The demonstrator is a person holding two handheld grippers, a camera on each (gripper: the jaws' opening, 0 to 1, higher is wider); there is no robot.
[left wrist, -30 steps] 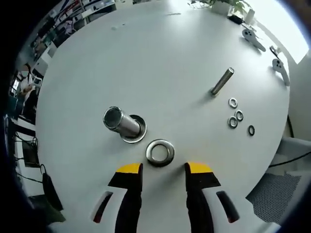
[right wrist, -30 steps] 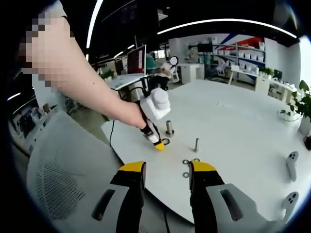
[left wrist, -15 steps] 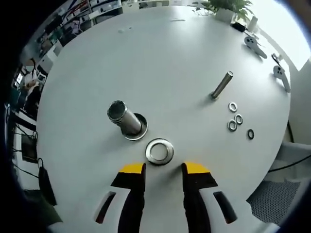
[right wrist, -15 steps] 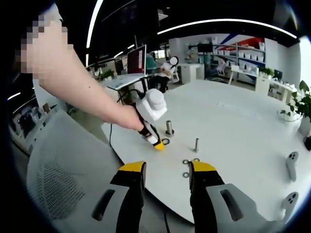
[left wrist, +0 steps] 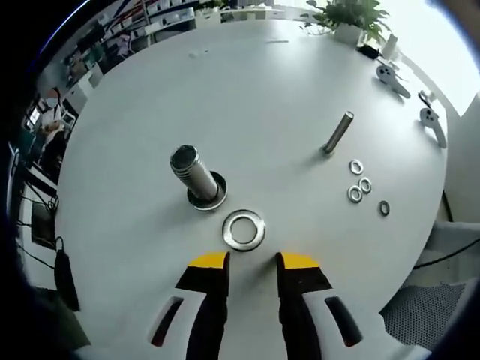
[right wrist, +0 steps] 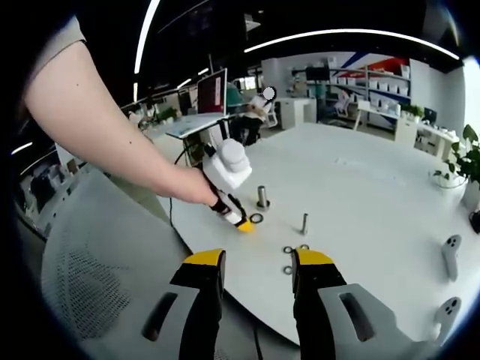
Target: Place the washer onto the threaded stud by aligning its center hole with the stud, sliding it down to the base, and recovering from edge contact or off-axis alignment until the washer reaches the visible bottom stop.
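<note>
Steel flat ring washer (left wrist: 244, 229) flat on round white tabletop (left wrist: 247, 97), just ahead of left gripper (left wrist: 251, 260) fingertips, centred on the gap; not yet grasped. Left jaws parted a little narrower than washer, holding nothing. Thick ribbed steel stud (left wrist: 193, 174) on its round base flange, beyond washer and off the left finger, bare. Right gripper (right wrist: 251, 259) well back off table edge, jaws apart, empty. Step judged: approach to pick. Next: widen jaws slightly, close on washer rim, lift, centre hole over stud top.
</note>
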